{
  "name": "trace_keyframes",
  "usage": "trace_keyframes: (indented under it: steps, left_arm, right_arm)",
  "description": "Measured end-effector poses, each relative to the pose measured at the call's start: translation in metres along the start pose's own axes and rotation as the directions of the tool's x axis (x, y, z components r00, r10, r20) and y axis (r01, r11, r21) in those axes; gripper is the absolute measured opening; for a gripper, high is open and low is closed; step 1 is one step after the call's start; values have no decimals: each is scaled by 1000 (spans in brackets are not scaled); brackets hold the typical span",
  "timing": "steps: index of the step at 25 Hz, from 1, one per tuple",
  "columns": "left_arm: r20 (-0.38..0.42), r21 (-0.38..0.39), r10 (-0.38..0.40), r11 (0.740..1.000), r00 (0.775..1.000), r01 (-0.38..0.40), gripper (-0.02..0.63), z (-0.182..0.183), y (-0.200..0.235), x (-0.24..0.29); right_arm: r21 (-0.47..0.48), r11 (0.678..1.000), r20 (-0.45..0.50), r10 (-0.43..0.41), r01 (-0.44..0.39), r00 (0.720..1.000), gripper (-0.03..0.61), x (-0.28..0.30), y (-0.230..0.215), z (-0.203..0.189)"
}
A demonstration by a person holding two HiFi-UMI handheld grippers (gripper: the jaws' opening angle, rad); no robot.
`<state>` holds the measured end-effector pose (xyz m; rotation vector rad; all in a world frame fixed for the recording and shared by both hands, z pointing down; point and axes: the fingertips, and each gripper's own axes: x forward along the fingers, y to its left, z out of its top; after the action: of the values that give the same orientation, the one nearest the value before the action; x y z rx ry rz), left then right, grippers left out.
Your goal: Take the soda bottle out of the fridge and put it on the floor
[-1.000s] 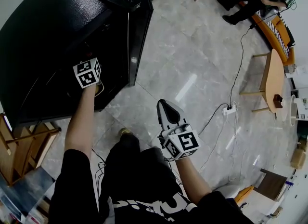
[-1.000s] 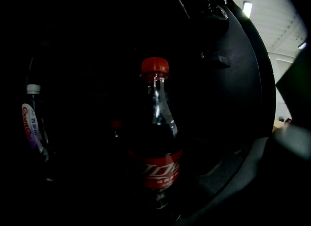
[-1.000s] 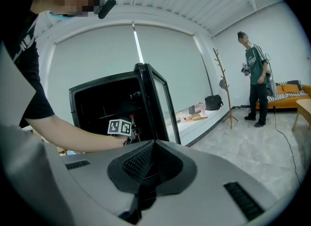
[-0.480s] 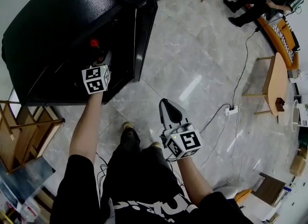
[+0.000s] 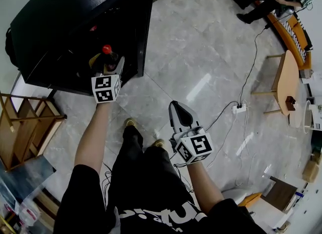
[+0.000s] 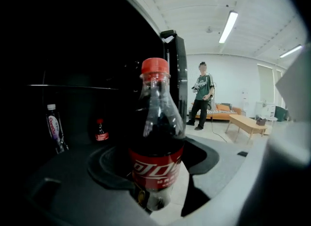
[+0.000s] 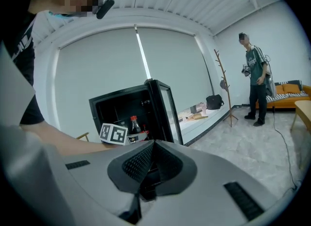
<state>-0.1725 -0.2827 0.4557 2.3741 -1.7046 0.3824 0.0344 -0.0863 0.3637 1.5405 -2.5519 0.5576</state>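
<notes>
The left tool (image 5: 111, 67) is clenched around the soda bottle (image 6: 156, 142), which stands upright between its jaws, red cap up, at the open front of the black fridge (image 5: 65, 21). A smaller red-capped bottle (image 6: 101, 131) stands deeper inside. The right tool (image 5: 177, 112) hangs well apart above the grey floor (image 5: 201, 57), its jaws pressed together on nothing.
</notes>
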Motion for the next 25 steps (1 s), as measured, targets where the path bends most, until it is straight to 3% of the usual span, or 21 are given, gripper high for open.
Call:
trace_keyframes:
  steps: [14, 25]
  left_arm:
    - [-2, 32, -188, 982, 982, 188, 308, -23, -111, 7]
    - [-21, 80, -337, 938, 941, 337, 308, -99, -182, 67]
  right_arm:
    - [26, 994, 44, -106, 104, 993, 25, -35, -51, -30]
    - [67, 982, 62, -178, 174, 982, 25, -14, -125, -115]
